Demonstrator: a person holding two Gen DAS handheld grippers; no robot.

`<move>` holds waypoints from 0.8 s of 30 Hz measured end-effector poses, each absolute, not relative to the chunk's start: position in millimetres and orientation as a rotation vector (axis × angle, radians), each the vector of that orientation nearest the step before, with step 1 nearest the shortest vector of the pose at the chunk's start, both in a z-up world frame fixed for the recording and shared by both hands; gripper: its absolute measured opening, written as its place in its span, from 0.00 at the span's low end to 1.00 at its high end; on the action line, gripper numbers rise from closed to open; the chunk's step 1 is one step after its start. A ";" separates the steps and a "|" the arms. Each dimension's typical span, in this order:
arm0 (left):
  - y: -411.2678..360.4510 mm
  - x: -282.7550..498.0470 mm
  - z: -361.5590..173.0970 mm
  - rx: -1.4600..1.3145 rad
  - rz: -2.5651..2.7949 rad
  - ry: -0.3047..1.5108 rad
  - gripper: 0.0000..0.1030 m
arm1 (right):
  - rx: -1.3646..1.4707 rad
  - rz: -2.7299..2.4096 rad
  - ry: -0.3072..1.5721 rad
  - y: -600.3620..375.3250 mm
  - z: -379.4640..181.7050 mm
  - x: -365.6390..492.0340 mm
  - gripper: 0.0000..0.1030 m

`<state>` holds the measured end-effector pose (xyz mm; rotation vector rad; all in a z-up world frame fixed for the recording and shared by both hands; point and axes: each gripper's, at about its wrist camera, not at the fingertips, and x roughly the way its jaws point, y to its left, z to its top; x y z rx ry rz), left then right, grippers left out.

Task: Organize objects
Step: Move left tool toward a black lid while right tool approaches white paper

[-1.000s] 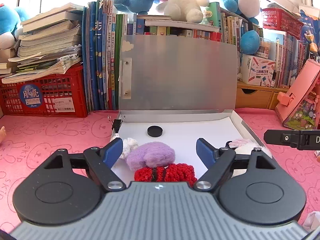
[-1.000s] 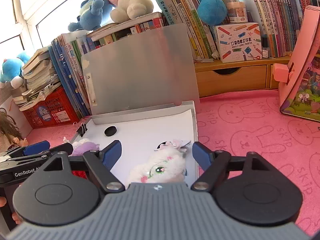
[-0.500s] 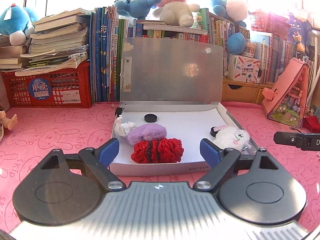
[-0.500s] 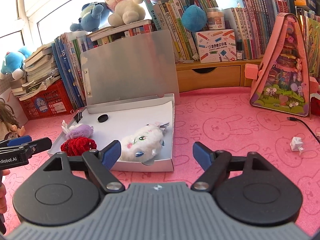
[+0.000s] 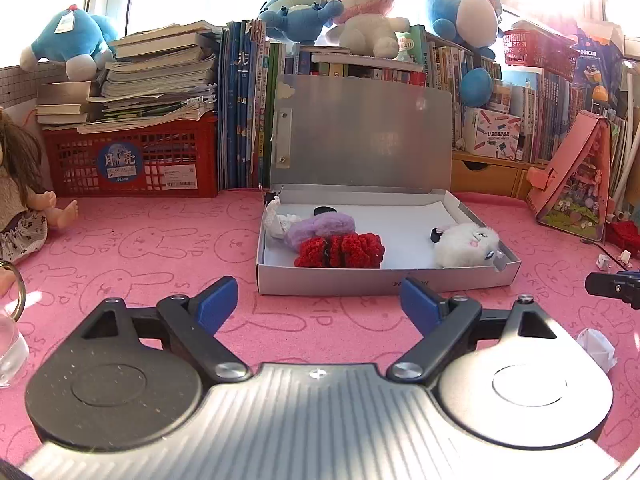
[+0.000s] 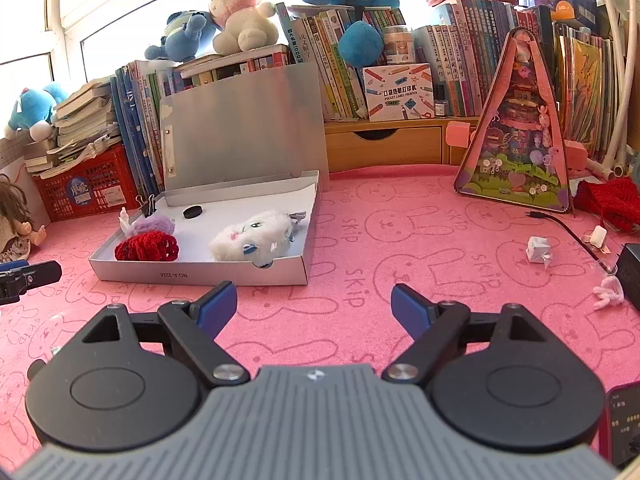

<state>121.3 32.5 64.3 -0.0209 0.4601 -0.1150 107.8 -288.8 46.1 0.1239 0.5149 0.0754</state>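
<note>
A flat silver box [image 5: 384, 282] [image 6: 200, 276] lies open on the pink mat, its lid leaning on the books behind. Inside lie a red knitted piece [image 5: 340, 251] [image 6: 146, 246], a purple fluffy piece [image 5: 320, 227] [image 6: 154, 225], a white plush toy [image 5: 466, 245] [image 6: 252, 240] and a black disc [image 6: 192, 212]. My left gripper [image 5: 320, 306] hovers open over the mat in front of the box, nothing between its blue pads. My right gripper [image 6: 314, 306] stands near the box's front right corner; its jaws are opening, with only mat between them.
A red crate [image 5: 132, 160] of books and upright books stand behind the box. A doll [image 5: 20, 208] sits far left. A pink triangular toy house [image 6: 520, 136], crumpled paper [image 6: 540, 250], a cable [image 6: 560, 224] and a phone [image 6: 624, 424] are on the right.
Both grippers have pulled back out of the box toward the near side of the mat. The plush toy and the knitted pieces stay in the box.
</note>
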 end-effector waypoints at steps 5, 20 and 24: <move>38.0 101.5 49.3 -0.026 -0.085 0.471 0.88 | 0.109 0.073 0.527 -282.6 31.7 94.1 0.88; 47.7 64.5 11.4 -0.058 -0.031 0.529 0.88 | 0.048 0.069 0.575 -264.4 6.1 74.6 0.66; 47.2 62.3 7.7 -0.064 -0.032 0.537 0.88 | 0.050 0.096 0.590 -259.4 5.1 74.2 0.39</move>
